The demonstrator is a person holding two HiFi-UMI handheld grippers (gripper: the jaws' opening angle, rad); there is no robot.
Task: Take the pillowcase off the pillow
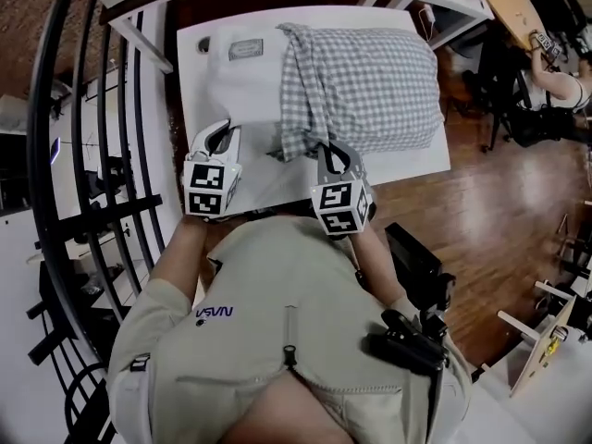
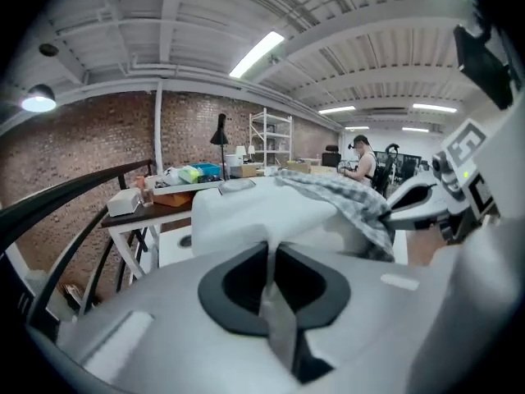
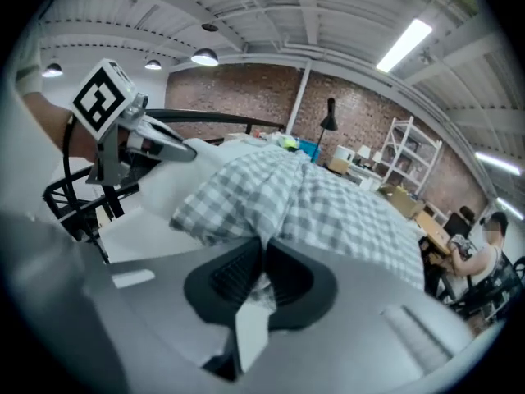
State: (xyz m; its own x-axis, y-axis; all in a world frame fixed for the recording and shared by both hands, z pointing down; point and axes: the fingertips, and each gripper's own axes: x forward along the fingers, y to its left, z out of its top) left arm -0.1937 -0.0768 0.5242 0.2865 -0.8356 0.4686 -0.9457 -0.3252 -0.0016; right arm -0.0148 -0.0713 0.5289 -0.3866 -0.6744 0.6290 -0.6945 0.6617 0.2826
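While white soft pillow (image 1: 236, 91) is clenched by left tool (image 1: 219, 140), grey-checked cloth pillowcase (image 1: 370, 81) by right tool (image 1: 329, 153), thin pinches could be lost under hard pull.

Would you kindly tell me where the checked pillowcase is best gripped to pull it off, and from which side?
Probably the bunched open hem of the pillowcase, from the person's side: loose fabric stands up there, thin enough to pinch. The right gripper is shut on it there; the left gripper pinches the bare white pillow.
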